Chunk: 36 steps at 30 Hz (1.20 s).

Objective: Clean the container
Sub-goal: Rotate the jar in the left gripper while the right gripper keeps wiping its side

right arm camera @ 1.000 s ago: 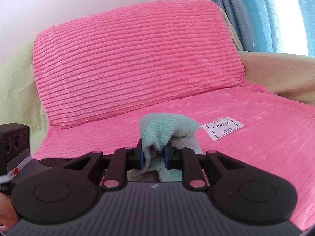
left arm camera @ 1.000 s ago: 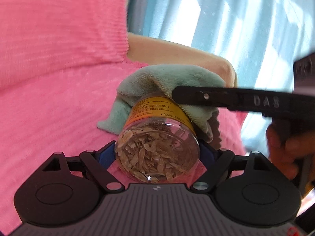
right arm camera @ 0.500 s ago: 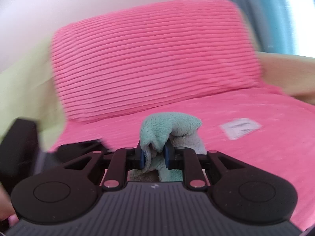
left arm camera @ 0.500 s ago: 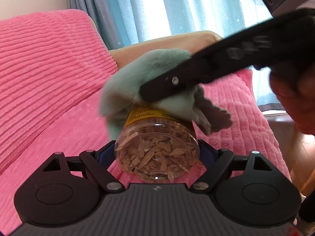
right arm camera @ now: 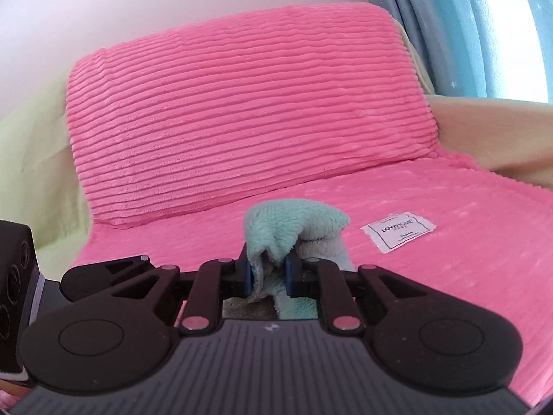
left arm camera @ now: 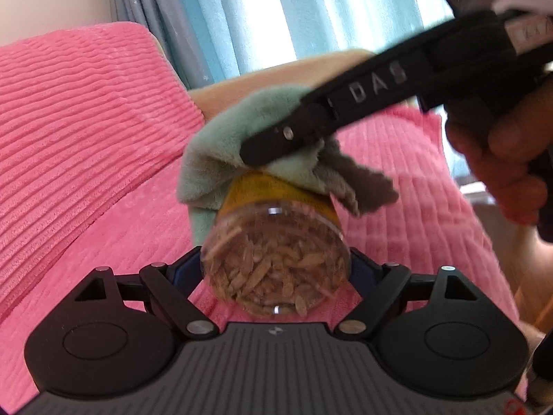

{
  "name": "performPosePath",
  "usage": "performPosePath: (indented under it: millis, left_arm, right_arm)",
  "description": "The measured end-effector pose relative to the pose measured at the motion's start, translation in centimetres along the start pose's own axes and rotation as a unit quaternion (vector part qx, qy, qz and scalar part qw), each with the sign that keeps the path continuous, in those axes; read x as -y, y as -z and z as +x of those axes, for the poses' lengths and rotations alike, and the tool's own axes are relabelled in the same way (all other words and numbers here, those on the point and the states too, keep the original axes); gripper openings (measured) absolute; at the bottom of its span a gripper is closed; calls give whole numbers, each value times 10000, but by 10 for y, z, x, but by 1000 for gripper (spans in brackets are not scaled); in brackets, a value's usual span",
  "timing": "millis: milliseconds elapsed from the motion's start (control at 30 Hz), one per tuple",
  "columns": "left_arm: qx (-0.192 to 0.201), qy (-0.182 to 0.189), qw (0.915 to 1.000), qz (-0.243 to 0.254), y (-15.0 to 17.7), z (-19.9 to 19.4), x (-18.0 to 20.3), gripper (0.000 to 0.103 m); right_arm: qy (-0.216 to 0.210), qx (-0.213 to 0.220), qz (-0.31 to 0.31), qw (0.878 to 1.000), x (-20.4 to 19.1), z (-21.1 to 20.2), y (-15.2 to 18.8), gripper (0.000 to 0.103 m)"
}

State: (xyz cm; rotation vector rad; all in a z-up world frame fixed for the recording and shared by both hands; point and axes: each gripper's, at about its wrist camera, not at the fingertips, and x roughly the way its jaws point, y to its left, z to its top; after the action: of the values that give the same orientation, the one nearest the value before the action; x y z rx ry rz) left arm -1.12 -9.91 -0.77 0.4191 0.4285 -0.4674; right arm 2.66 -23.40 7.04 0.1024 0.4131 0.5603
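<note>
A clear plastic jar [left arm camera: 276,259] with a yellow label and pale seeds inside lies between the fingers of my left gripper [left arm camera: 276,273], which is shut on it, base toward the camera. A mint-green cloth [left arm camera: 242,141] is draped over the jar's far end. My right gripper [right arm camera: 266,271] is shut on that cloth [right arm camera: 293,221]. In the left wrist view it comes in from the upper right as a black bar [left arm camera: 363,110] pressing the cloth onto the jar. The jar's lid is hidden under the cloth.
A pink ribbed sofa cushion [right arm camera: 242,110] and pink seat cover [right arm camera: 466,242] with a white label [right arm camera: 397,230] lie below and behind. A hand [left arm camera: 501,159] holds the right gripper's handle. Blue curtains [left arm camera: 293,17] hang behind a beige armrest [right arm camera: 484,131].
The right gripper has swung the cloth over the jar's far end, its bar tilting from level to slanted. The left gripper's view has turned from the cushion toward the curtains.
</note>
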Motion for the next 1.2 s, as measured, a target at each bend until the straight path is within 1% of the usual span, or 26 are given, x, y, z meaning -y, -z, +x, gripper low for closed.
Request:
performPosePath:
  millis: [67,167,267,333,400,433,500,600,633,700,767,833,900,933,1000,1200]
  left_arm:
    - [-44,46,9999,-79,0,1,-2,85]
    - [10,221,9987,-455,-1,-1,-10,85]
    - [28,385,9954,-881,-1,-3,-20,85]
    - [90,552,9898,-1311,0,-4,-29,85]
    - [187,716,9811,-1790,3,-5,-39,86]
    - [218,765,9776,-1951,4,-5,-42,86]
    - [247,827,9719,-2192,6,-6,-47,86]
    - [308,962,9609,-2577,10,-6,-55,85]
    - [316,980,9597,-2615,10,-6,-56,85]
    - [338,935,9635,-2487,10,-7,-53,85]
    - [359,834,9708,-2219,6,-8,-46,85]
    - [367,680,9813,-1763,1,-9,-37,85]
    - [346,439,9929,-1053,-4,-11,-20,85]
    - [342,359,9953,-827,-6,-11,-14,85]
    - [344,304,9966,-680,-7,-11,-8,85]
    - [363,368,9954,-809,-6,-11,-11,85]
  right_arm:
    - [9,4,7,10000,1,0,0,13]
    - [10,3,7,10000,1,-2,1,13]
    - [11,3,8,10000,2,-3,1,13]
    - [12,3,8,10000,3,-3,1,13]
    - [13,3,9,10000,3,-4,1,13]
    - [13,3,9,10000,3,-4,2,13]
    - [14,3,9,10000,4,-5,2,13]
    - [15,2,10,10000,5,-6,2,13]
    - [16,2,10,10000,5,-6,2,13]
    - [16,2,10,10000,5,-7,2,13]
    - [17,2,11,10000,6,-8,3,13]
    - [18,2,11,10000,7,-8,3,13]
    - [19,2,11,10000,7,-9,3,15]
    - [19,2,11,10000,7,-9,3,15]
    - [20,2,12,10000,8,-10,3,15]
    - [22,1,13,10000,9,-12,4,16]
